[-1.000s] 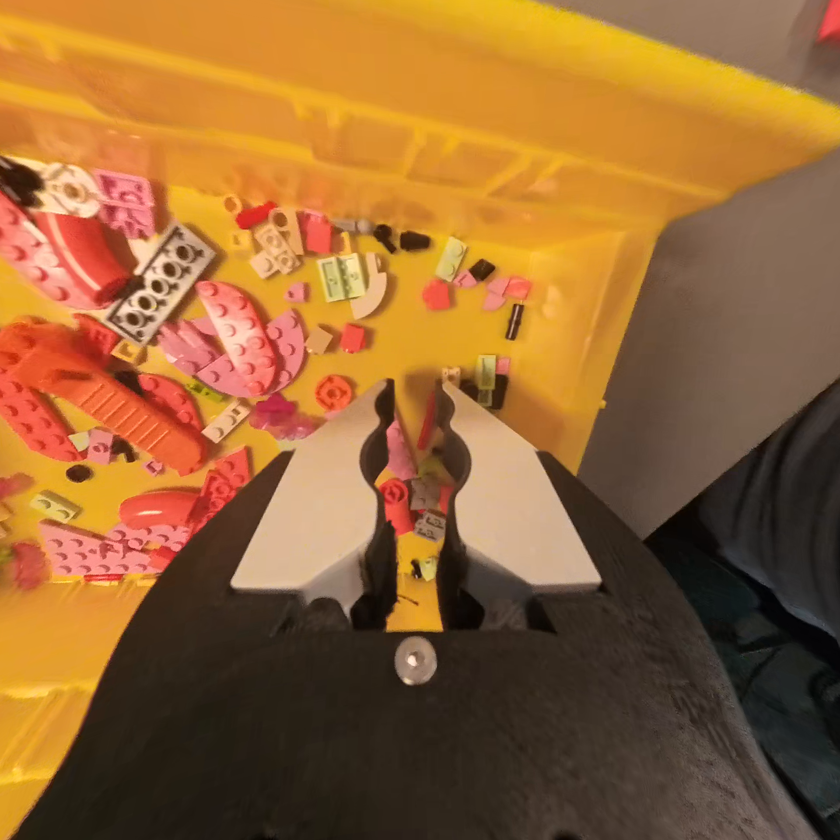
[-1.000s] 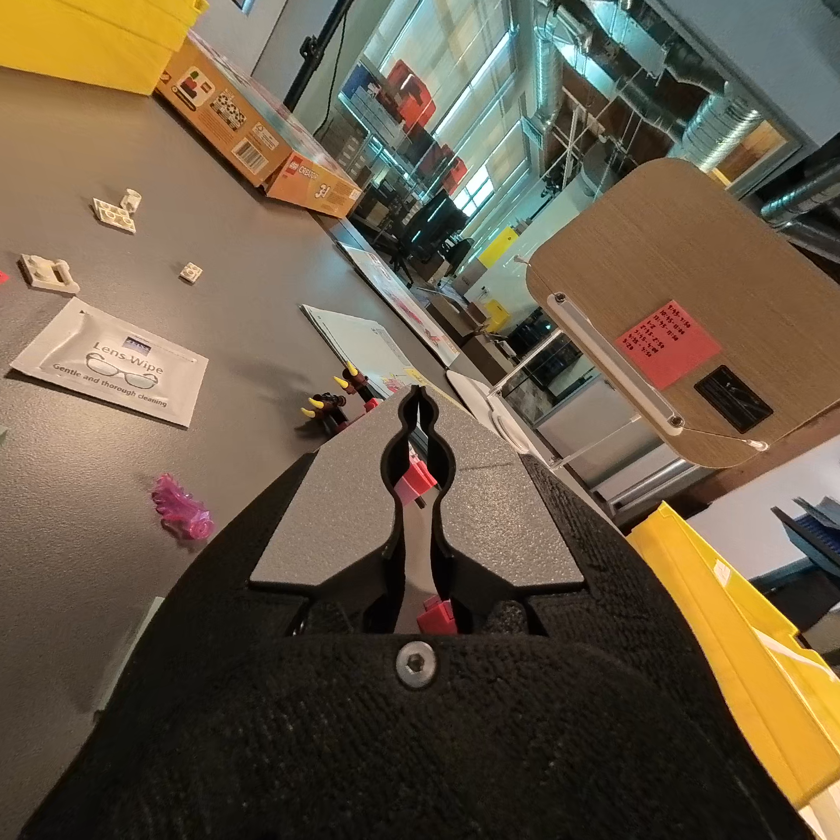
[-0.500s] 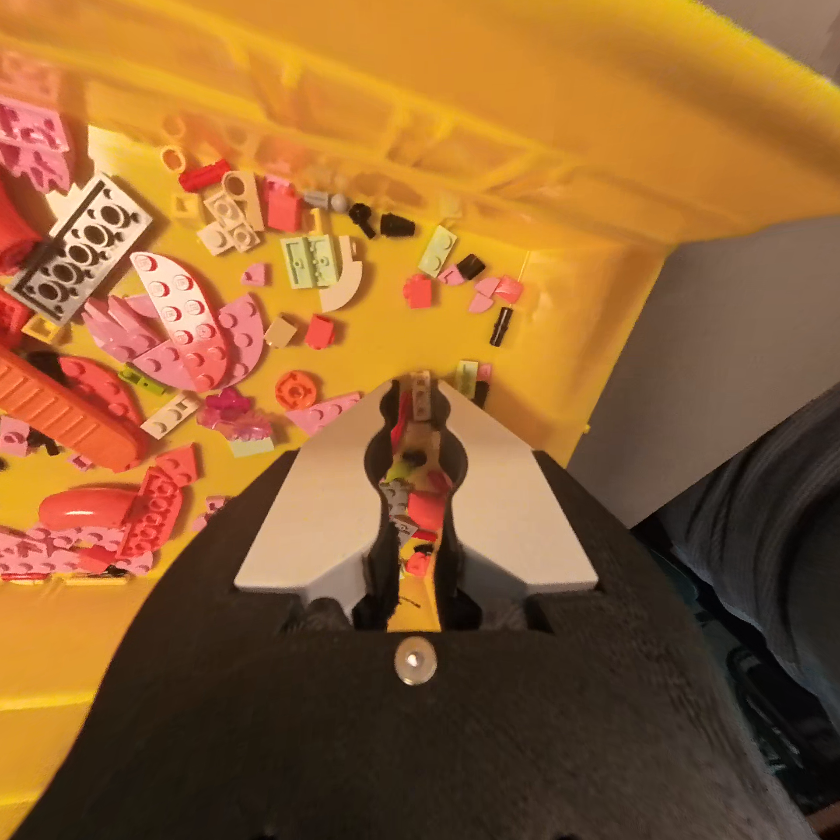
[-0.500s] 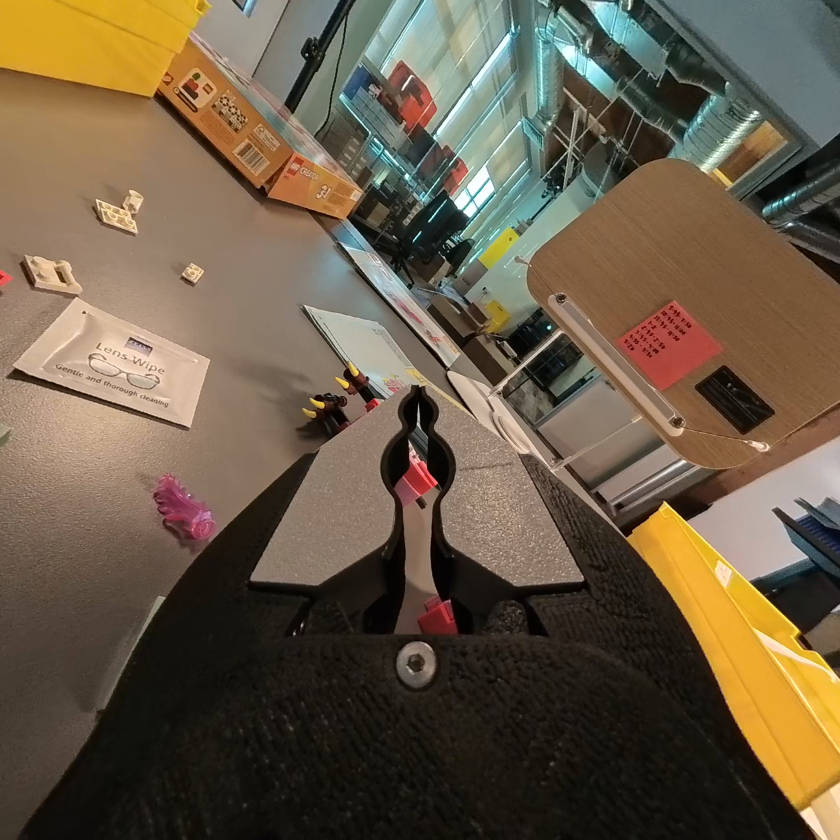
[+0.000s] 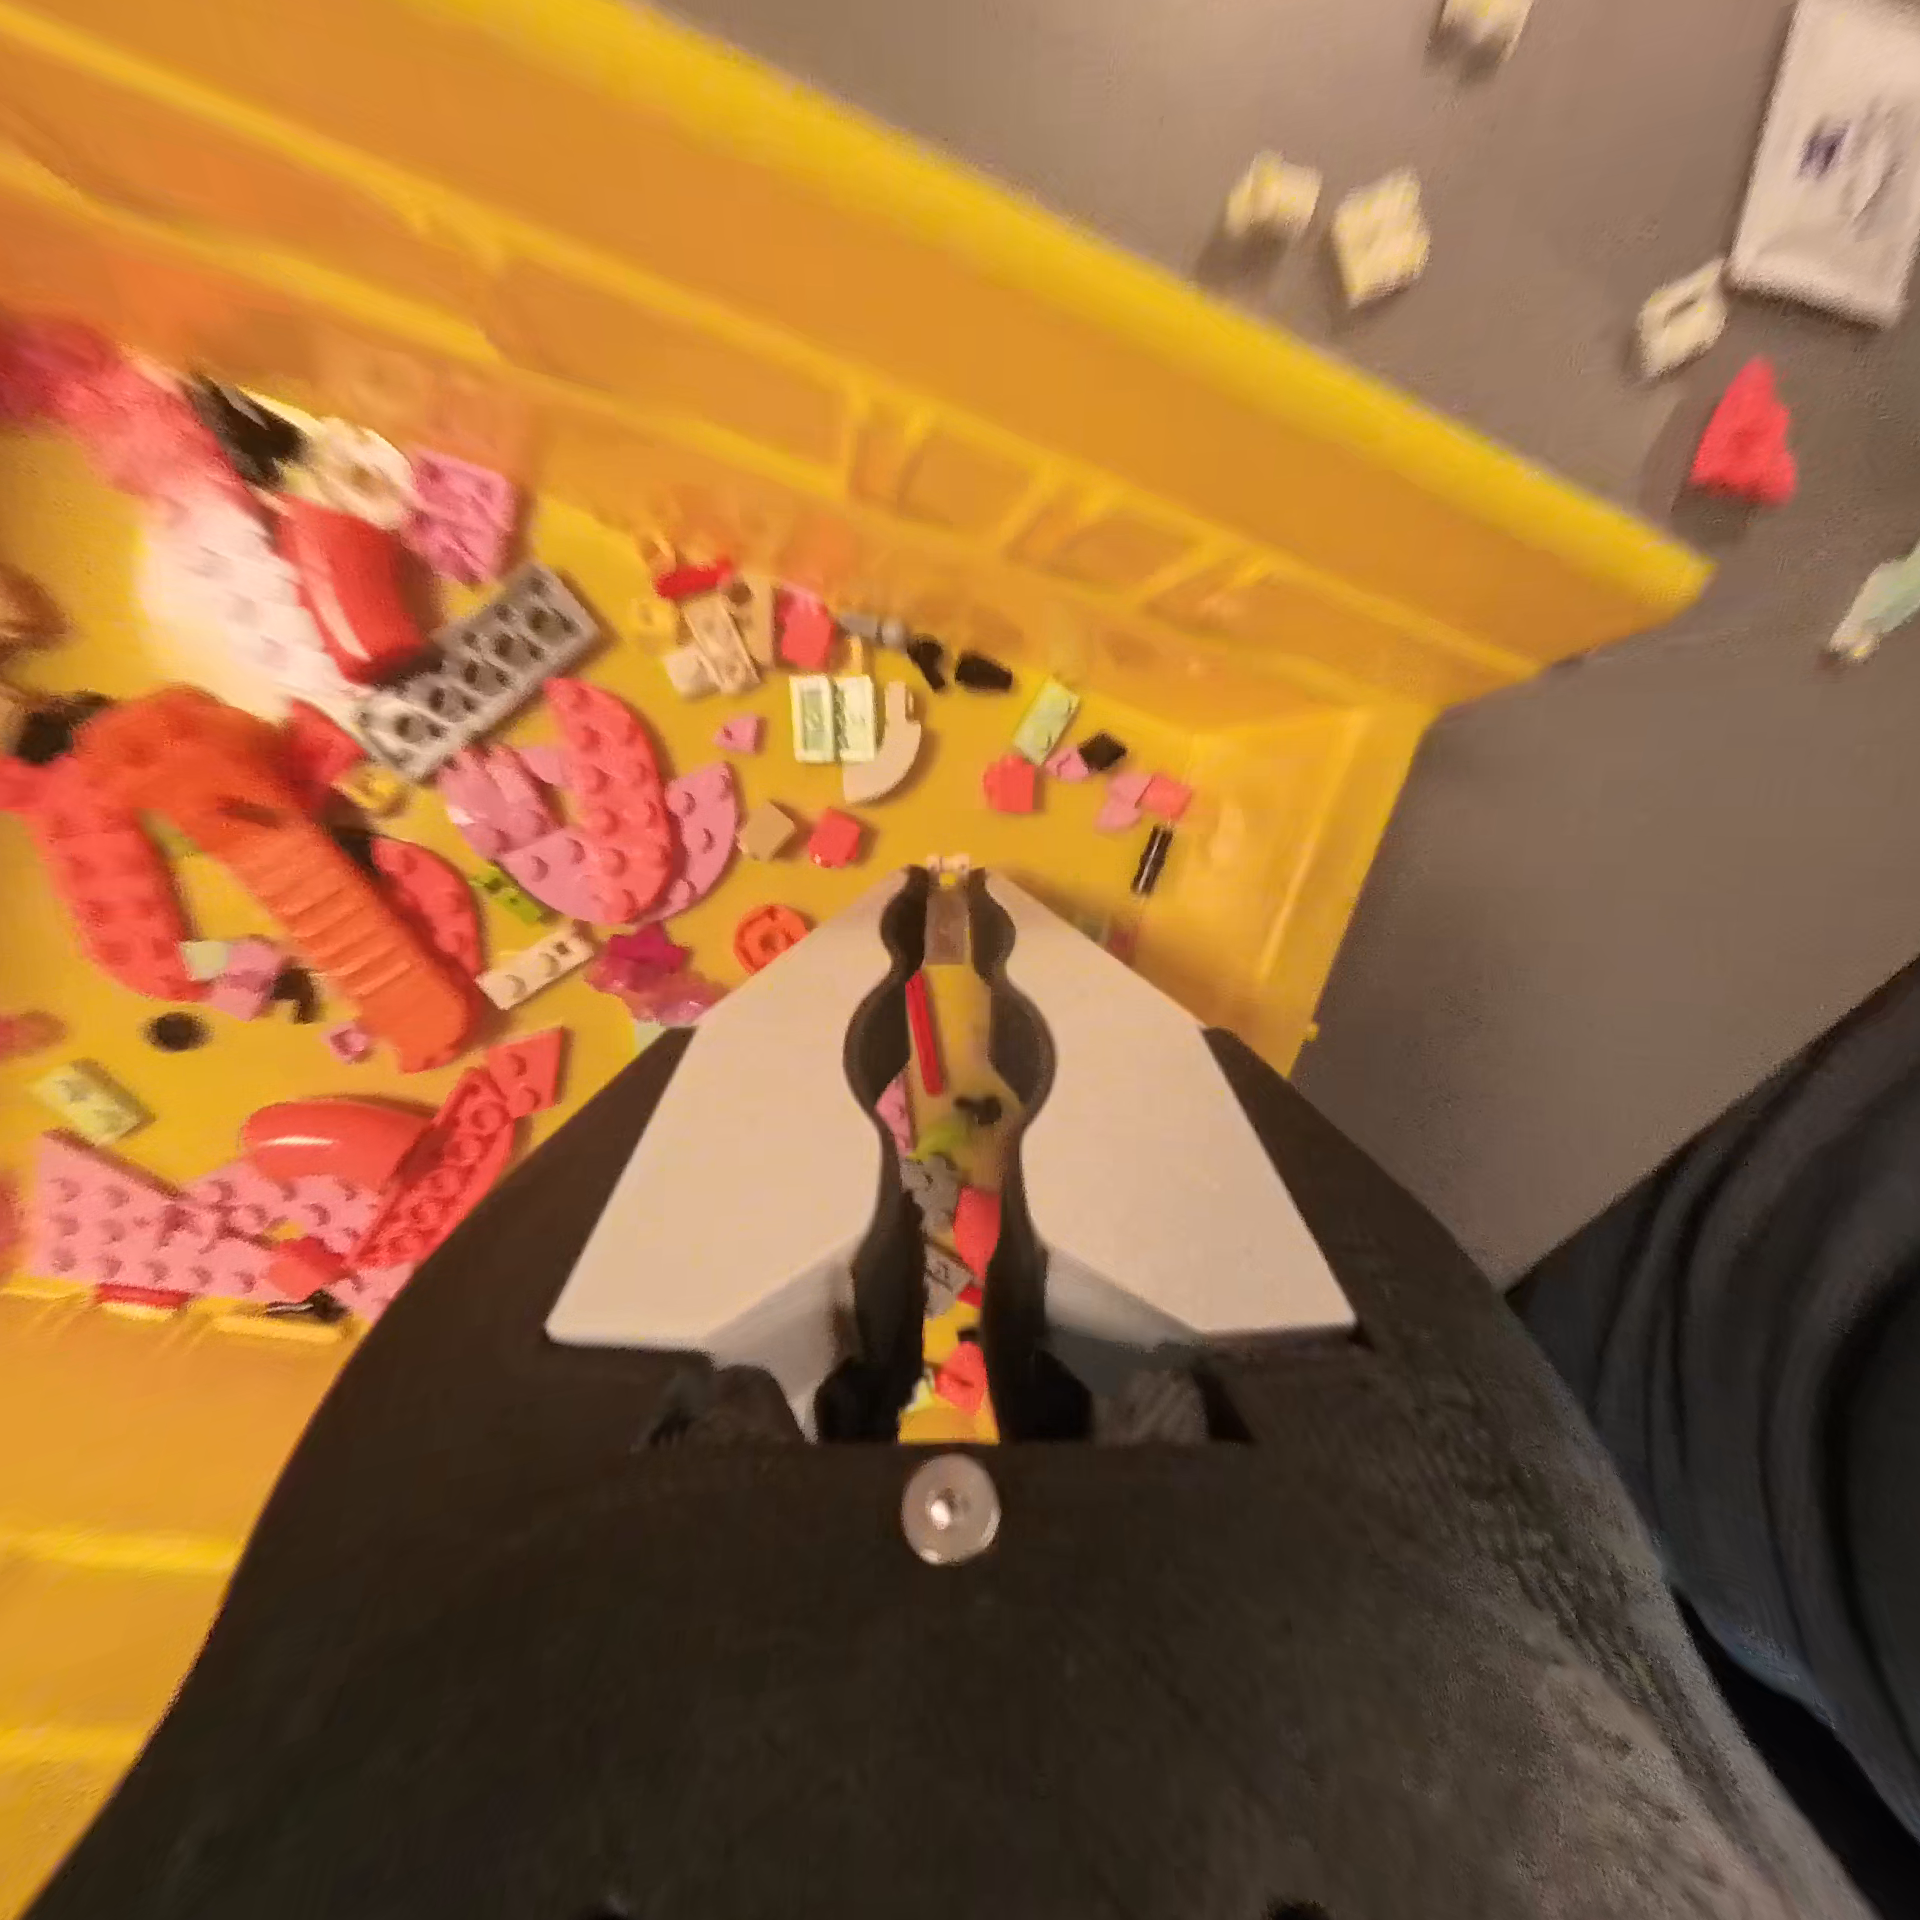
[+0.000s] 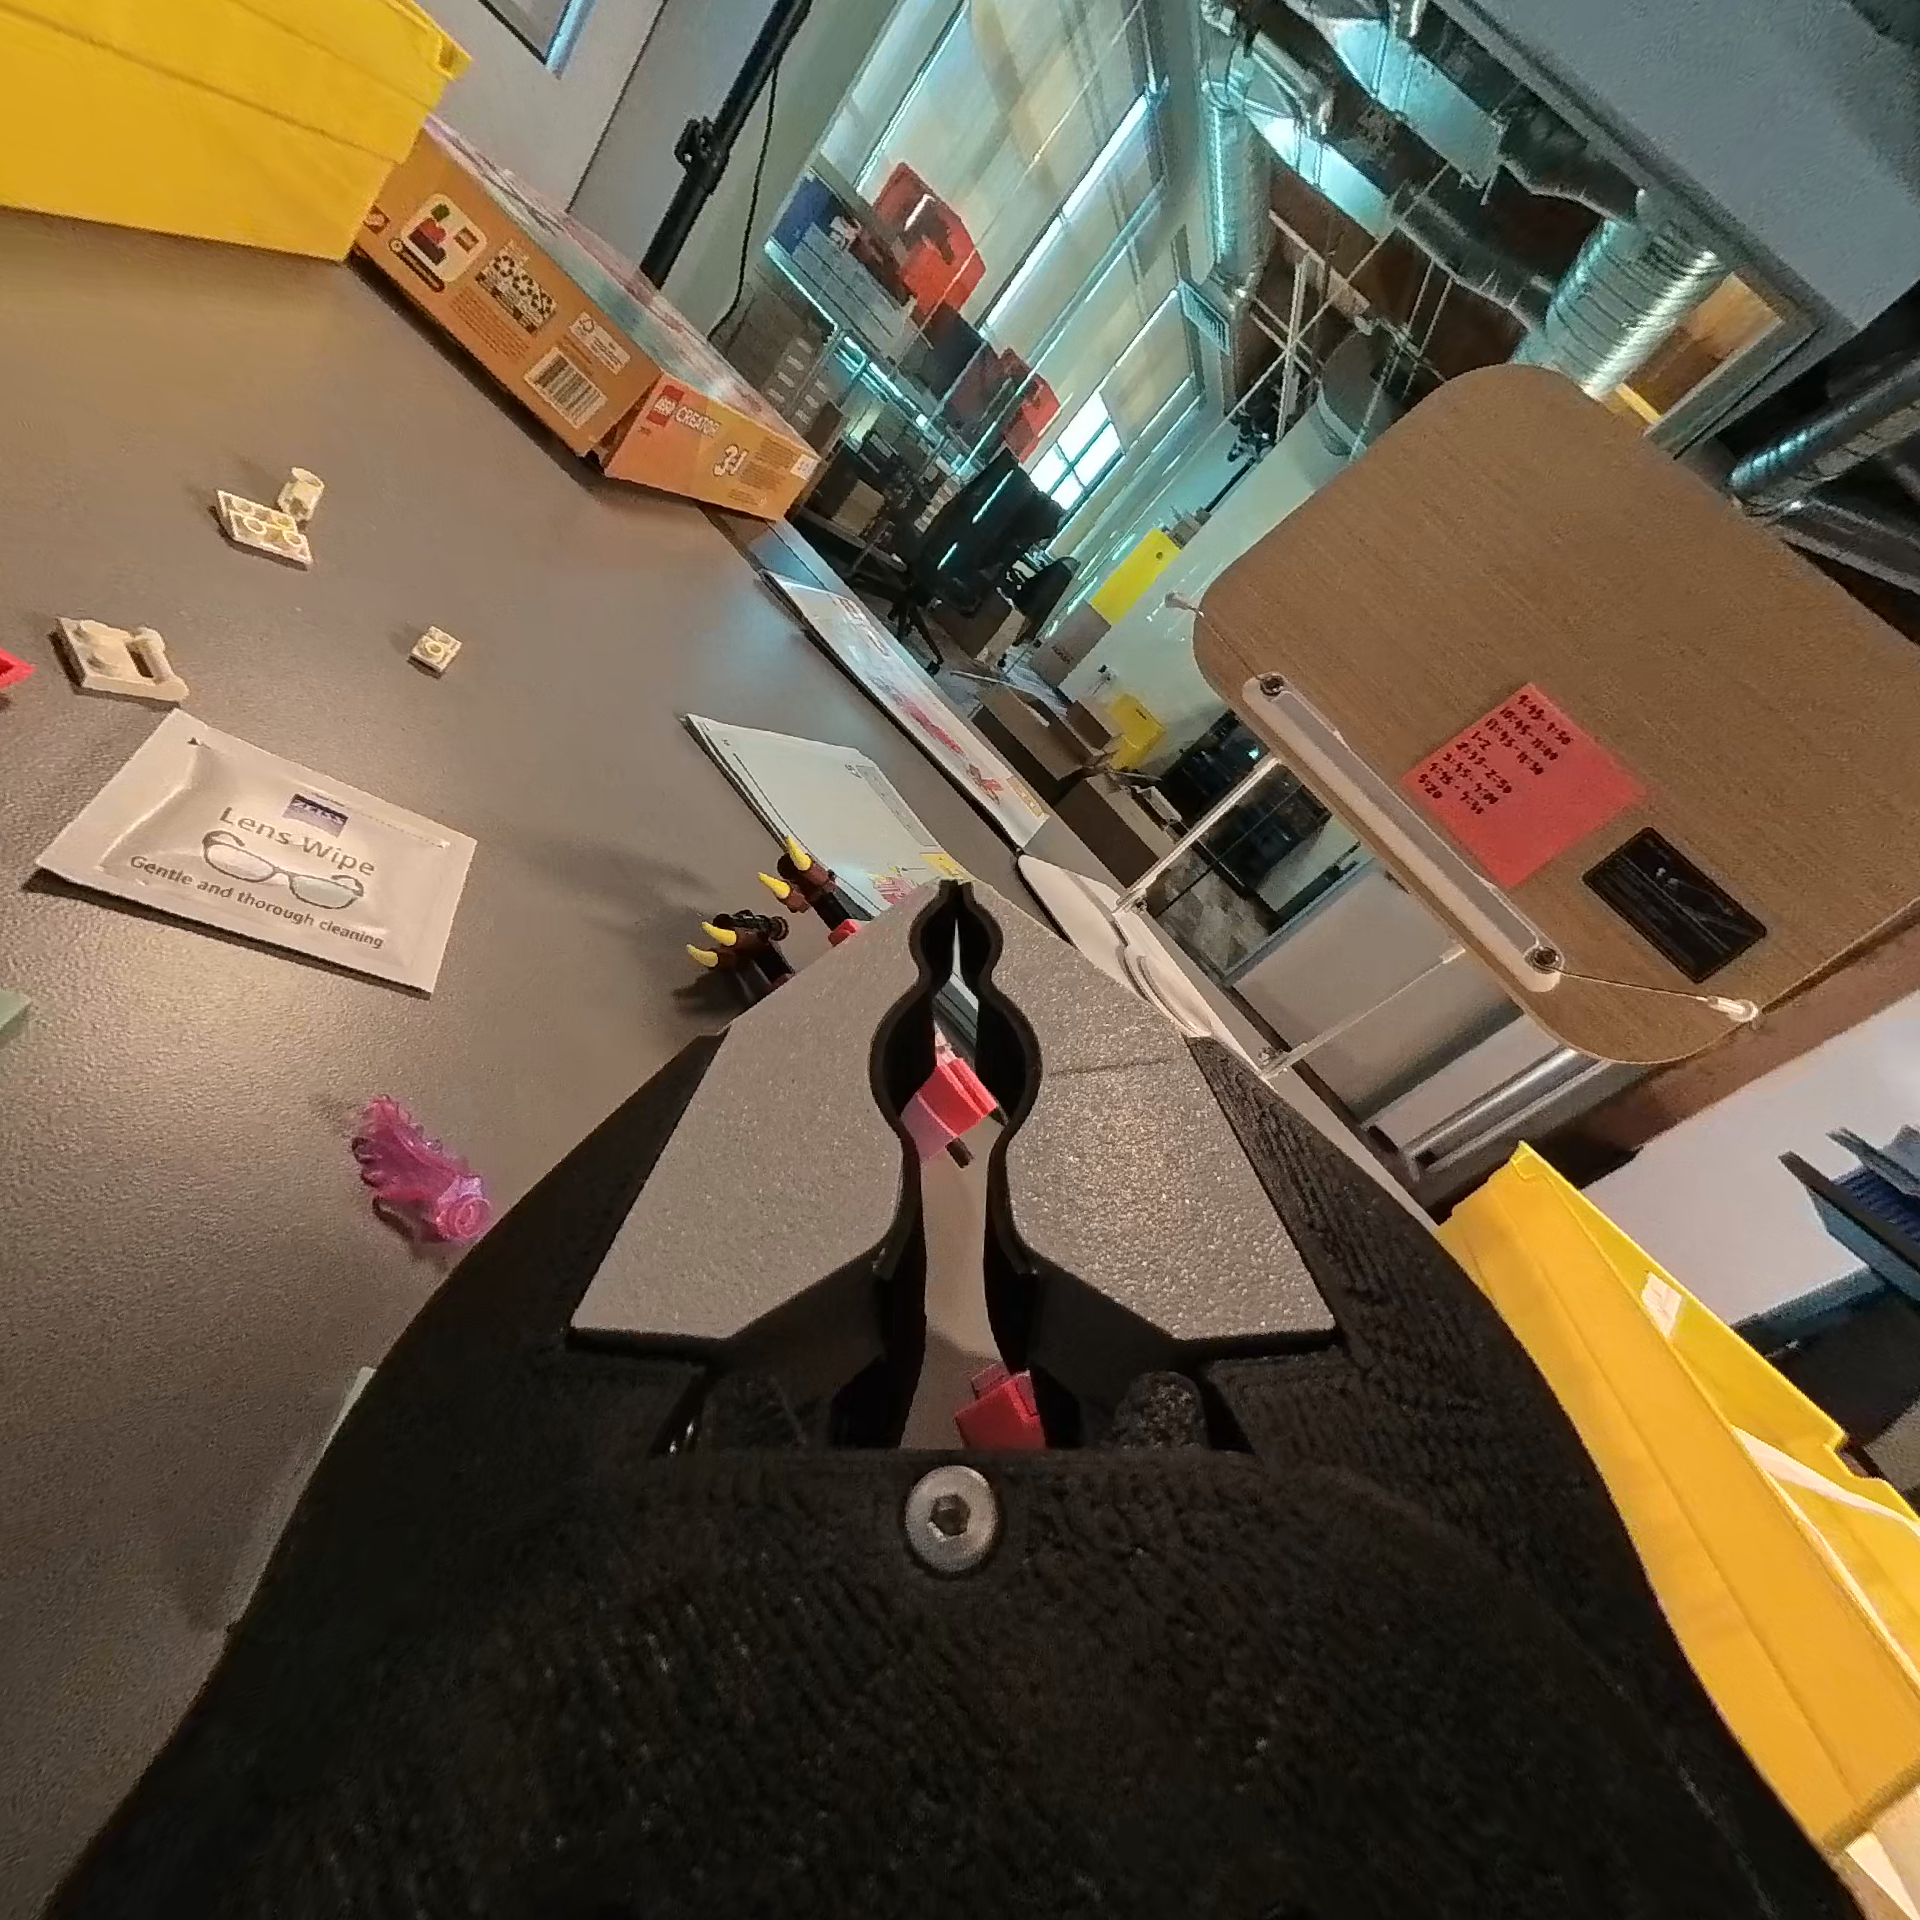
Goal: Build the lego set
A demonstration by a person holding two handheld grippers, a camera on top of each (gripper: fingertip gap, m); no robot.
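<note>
A dark grey tabletop (image 6: 582, 644) stretches toward a bright workshop with glazed partitions and exposed ducts overhead; a wood-grain panel (image 6: 1621, 644) with a red note stuck to it looms on the right side of the right wrist view.

The left tool (image 5: 948, 883) hangs over a yellow bin (image 5: 935, 343) littered with toy bricks in pink, red, orange and grey (the picture is motion-blurred). Its jaws stand narrow, and a small tan brick plate (image 5: 948, 914) sits pinched between the tips, its pale end poking out past them. Just ahead on the bin floor lie a round orange stud piece (image 5: 771, 935), a red slope brick (image 5: 836, 837) and a fan of pink rounded plates (image 5: 603, 810). Beyond the bin rim, on the tabletop, a red brick cluster (image 5: 1745, 449) and some white pieces show.

The right tool (image 6: 954, 904) is closed, tips meeting on nothing, low over the tabletop. Through the slot behind its tips a red brick (image 6: 948, 1101) shows, lying beneath it. Near its left side stands a dark brick build with yellow claws (image 6: 753, 935); farther left lie a translucent pink piece (image 6: 421, 1174), a white wipe sachet (image 6: 260, 852), a few white plates (image 6: 260, 514) and an orange cardboard box (image 6: 582, 332). A second yellow bin (image 6: 1662, 1403) borders the lower right.
</note>
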